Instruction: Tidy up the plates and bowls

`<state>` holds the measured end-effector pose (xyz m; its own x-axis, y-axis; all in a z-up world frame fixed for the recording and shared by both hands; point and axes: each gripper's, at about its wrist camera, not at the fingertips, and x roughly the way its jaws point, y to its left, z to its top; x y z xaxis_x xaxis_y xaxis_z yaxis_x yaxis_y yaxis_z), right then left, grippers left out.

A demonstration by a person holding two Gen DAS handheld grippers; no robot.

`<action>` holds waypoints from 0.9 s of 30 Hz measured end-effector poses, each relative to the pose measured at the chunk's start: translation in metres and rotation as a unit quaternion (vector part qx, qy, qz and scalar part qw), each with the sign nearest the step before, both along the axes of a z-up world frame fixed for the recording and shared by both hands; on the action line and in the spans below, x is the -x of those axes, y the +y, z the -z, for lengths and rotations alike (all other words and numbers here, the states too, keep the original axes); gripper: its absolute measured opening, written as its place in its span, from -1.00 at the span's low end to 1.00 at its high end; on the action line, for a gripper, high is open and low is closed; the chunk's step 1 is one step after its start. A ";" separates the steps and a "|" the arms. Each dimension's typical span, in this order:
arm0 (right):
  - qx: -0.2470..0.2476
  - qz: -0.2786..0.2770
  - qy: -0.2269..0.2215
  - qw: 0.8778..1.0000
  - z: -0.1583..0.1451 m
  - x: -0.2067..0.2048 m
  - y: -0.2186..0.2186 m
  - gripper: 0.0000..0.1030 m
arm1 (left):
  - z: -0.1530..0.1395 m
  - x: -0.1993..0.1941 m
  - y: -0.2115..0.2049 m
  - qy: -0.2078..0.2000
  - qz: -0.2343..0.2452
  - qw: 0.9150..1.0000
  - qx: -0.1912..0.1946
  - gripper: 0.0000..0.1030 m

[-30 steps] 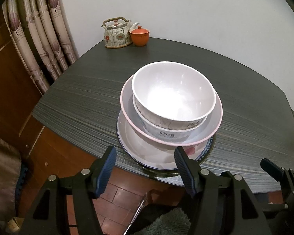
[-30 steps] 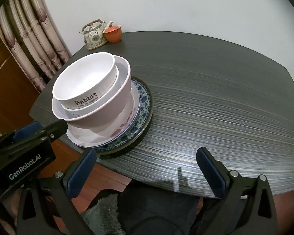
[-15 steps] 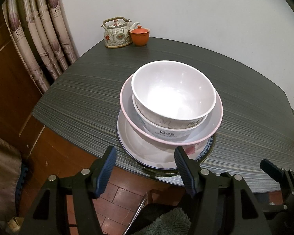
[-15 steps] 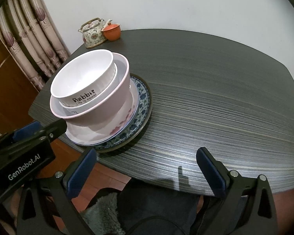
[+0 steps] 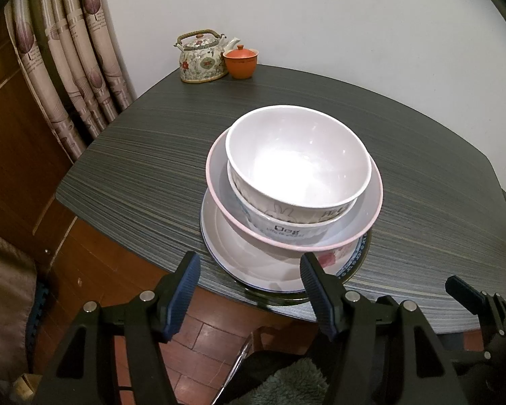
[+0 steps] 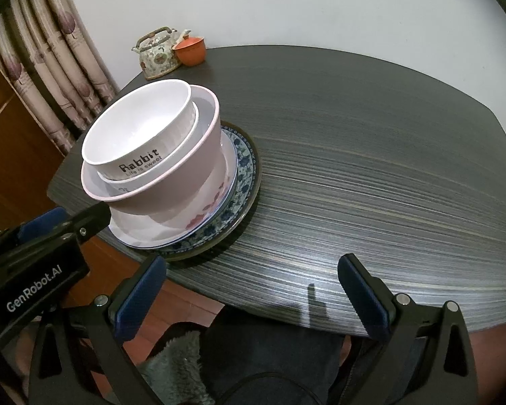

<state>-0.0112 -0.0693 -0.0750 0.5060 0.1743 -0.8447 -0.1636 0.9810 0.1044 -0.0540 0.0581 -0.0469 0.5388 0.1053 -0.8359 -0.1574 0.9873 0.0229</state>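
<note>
While both claws hang released, the stack of bowls (image 5: 297, 182) and plates (image 5: 253, 256) sits on the desk (image 5: 135, 168) just ahead of the left claw (image 5: 248, 290), left of the right claw (image 6: 251, 290). Likely rigid, slick, breakable; pinch the top bowl's rim.

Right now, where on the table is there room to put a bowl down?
The widest bare stretch of table lies right of the stack, running to the far edge. A smaller patch sits between the stack and the teapot. The near left edge, around the stack, is crowded, as is the far corner holding the teapot and orange cup.
</note>
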 end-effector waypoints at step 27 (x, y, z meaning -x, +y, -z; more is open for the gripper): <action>0.002 -0.002 0.005 1.000 0.002 0.001 0.001 0.95 | -0.003 0.004 -0.002 -0.009 -0.004 1.000 0.006 0.22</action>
